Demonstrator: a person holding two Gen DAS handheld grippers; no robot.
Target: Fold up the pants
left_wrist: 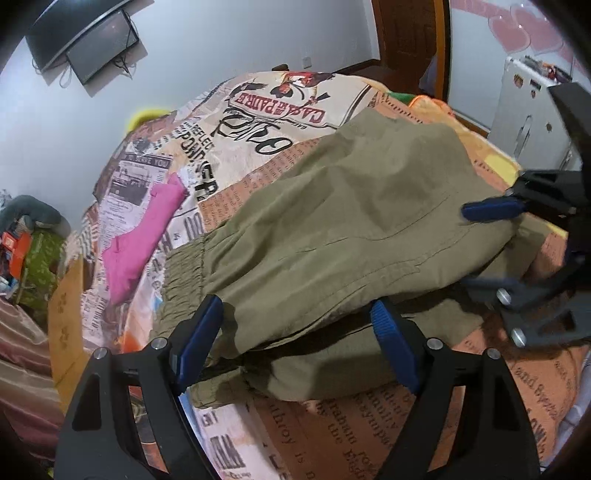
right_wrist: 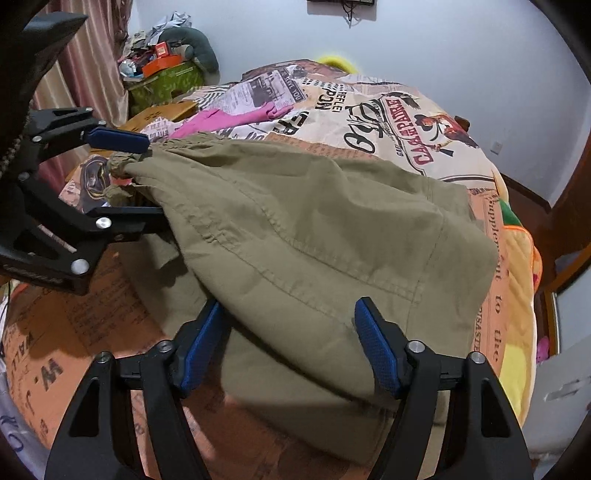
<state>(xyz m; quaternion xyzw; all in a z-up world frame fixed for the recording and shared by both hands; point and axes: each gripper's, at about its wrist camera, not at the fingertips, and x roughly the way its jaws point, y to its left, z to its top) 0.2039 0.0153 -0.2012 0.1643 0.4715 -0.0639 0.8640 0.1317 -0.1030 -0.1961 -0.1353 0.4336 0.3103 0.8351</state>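
Right wrist view: both grippers' fingers (right_wrist: 380, 354) spread around olive pants (right_wrist: 314, 229) on bedspread (right_wrist: 388, 110).

Indoor light, moderate, cool white cast on wall (left_wrist: 240, 44). Source not in view; light falls from above. Soft shadow under lifted fold of khaki pants (left_wrist: 351, 206), darker band along lower layer; similar shadow beneath pants in right wrist view. Dull sheen on screw heads of black fingers (left_wrist: 391, 332). Strong fisheye bending: bedspread (left_wrist: 258, 122) bulges, dark vignette in corners. Right gripper (left_wrist: 491, 247) blurred at frame edge in left view. Pink hearts on wardrobe (left_wrist: 524, 26) washed out, soft. Centre reasonably sharp; printed text legible.
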